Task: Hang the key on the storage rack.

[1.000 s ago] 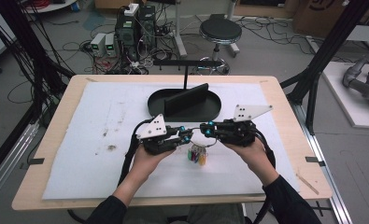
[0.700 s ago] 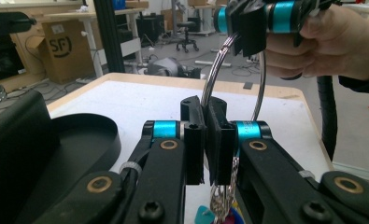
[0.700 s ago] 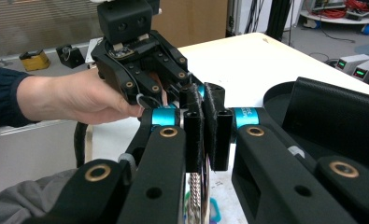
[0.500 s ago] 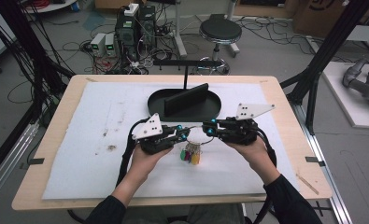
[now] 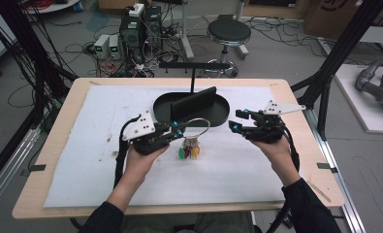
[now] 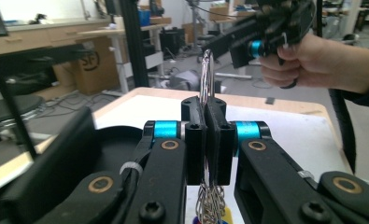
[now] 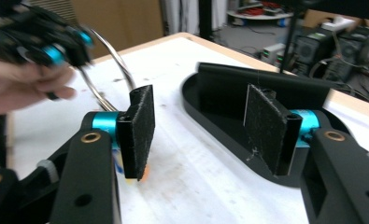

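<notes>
The left gripper [image 5: 178, 132] is clamped on the ring [image 5: 197, 127], jaws closed flat on the wire in the left gripper view [image 6: 206, 79]; the chain [image 5: 191, 142] and coloured tags [image 5: 189, 153] hang below it, at or just above the mat [image 5: 82, 160], near of the tray [image 5: 162, 108]; the right gripper [image 5: 238, 121] has just been opening, and its pads [image 7: 142, 126] now stand well apart with nothing between them; compared with the earlier high views, where both grippers met at the ring in the middle, the right one has released and drawn off to the right, and the left has carried the ring up and slightly left; judgement: the ring has been handed to the left gripper alone, which is free to place it, probably on the rod [image 5: 195, 65] above the tray; whether the tags touch the mat cannot be told; their number and shape are too small to read; the left hand in the right gripper view [image 7: 23, 86] is blurred
</notes>
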The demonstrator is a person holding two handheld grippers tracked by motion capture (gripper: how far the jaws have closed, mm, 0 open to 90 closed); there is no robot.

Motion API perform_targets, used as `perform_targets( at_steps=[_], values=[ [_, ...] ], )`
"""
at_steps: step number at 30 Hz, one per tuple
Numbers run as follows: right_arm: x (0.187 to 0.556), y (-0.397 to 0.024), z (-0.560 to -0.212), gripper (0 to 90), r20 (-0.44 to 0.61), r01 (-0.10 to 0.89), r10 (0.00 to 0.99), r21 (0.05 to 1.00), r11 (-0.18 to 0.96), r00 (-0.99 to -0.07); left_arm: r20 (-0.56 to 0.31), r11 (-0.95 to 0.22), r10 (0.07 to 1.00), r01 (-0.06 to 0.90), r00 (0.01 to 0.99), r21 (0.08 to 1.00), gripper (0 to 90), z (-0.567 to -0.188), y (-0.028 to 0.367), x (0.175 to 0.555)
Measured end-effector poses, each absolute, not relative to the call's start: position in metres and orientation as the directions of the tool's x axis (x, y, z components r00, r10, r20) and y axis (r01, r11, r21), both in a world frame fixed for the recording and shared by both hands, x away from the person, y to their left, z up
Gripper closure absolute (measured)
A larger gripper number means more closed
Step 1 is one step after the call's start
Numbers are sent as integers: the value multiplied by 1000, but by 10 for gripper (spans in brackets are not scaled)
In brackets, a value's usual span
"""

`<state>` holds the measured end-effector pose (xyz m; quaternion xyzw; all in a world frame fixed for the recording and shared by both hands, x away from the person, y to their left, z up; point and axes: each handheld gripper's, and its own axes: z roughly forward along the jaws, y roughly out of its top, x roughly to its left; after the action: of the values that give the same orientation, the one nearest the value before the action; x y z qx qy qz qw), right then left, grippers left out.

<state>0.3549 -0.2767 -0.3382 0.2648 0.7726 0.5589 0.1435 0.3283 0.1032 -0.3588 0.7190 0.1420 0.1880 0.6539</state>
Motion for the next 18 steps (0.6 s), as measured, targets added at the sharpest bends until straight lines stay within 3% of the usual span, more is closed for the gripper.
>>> perform_targets(
  at_steps=[18],
  values=[
    [371,-315,-355,375,126,327,677,928,177,-725,139,-95,619,-102,773,990,865,-319,161,343]
  ],
)
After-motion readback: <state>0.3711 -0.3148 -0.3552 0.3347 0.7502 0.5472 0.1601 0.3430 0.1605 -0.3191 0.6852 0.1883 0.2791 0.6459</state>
